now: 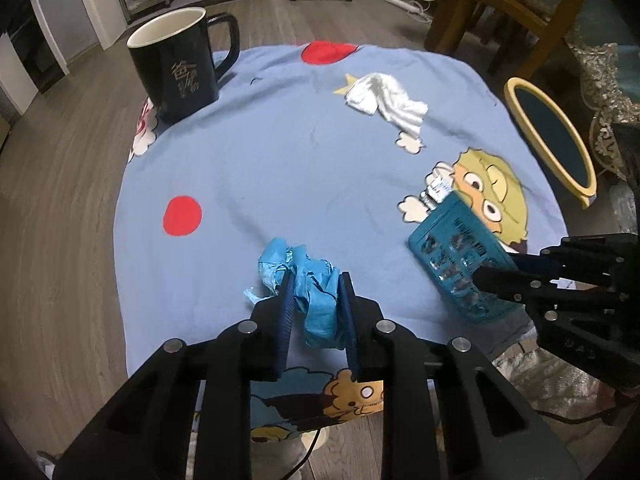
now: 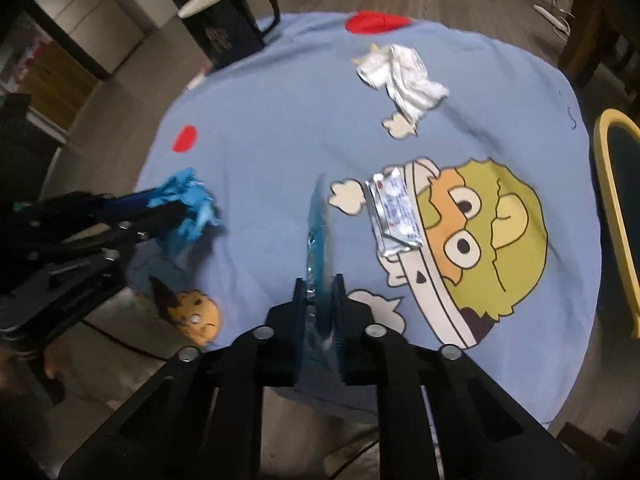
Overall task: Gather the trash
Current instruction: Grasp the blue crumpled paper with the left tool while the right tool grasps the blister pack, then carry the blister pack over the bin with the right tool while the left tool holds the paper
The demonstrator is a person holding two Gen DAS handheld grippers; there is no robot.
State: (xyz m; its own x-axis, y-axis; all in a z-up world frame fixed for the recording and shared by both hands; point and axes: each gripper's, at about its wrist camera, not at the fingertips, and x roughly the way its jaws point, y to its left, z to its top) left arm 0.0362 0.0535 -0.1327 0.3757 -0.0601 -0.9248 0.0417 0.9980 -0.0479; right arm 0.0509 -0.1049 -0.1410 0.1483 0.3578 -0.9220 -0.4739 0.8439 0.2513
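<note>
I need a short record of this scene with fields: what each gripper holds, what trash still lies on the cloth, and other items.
left gripper: shut on crumpled blue paper
right gripper: shut on teal blister pack
trash lying free: white crumpled tissue; silver sachet
other items: dark mug, upright
surface: blue cartoon cloth

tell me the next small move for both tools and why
Probably lift both clear of the tablecloth: the left tool is shut on the blue crumpled wrapper, the right tool on the teal packet. No bin is in view.
</note>
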